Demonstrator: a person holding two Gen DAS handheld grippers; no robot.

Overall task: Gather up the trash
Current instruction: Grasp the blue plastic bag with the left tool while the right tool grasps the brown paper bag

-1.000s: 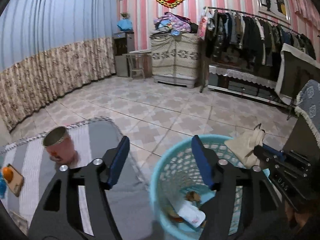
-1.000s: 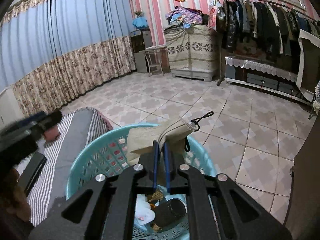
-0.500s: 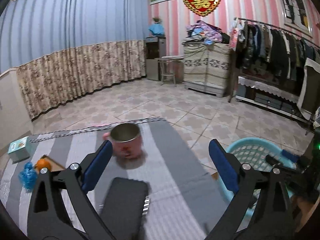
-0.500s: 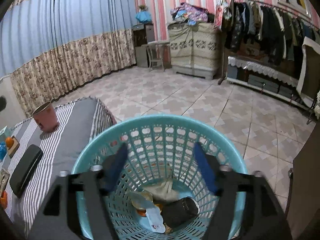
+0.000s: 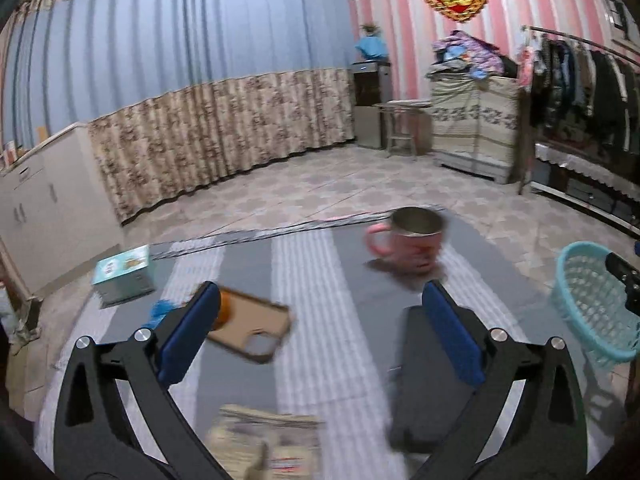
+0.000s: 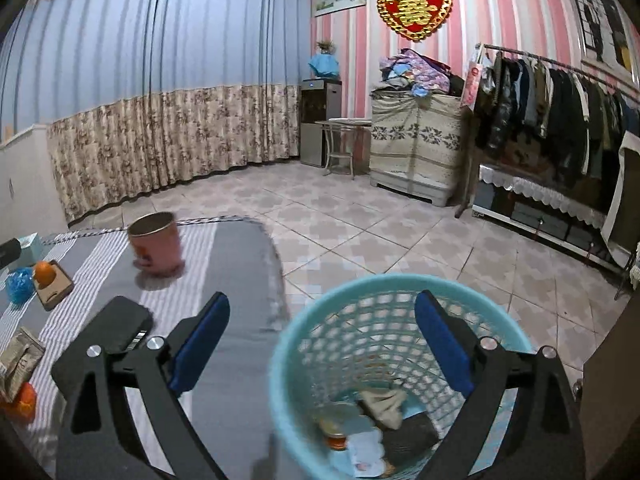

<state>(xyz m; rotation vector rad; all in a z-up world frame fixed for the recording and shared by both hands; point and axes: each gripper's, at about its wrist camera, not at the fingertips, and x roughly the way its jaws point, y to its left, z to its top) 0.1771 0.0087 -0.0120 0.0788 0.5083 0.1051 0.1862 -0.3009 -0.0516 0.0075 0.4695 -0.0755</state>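
Striped grey mat (image 6: pixel 224 360) on tiled floor (image 6: pixel 360 232). Beside one pink mug (image 6: pixel 156 246): one basket (image 6: pixel 400 288). Left gripper (image 5: pixel 320 330) and right gripper (image 6: pixel 322 336) jaws opening, empty.

Pink striped walls (image 6: pixel 500 8) carry a red heart ornament (image 6: pixel 415 7). Blue curtains (image 6: pixel 160 60) with a floral lower band cover the left side. The floor (image 6: pixel 360 232) is patterned tile. A clothes rack (image 6: pixel 560 108) stands right, a covered cabinet (image 6: pixel 416 148) beside it.

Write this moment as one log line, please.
left gripper: opening, empty | right gripper: opening, empty | turquoise plastic basket: holds trash
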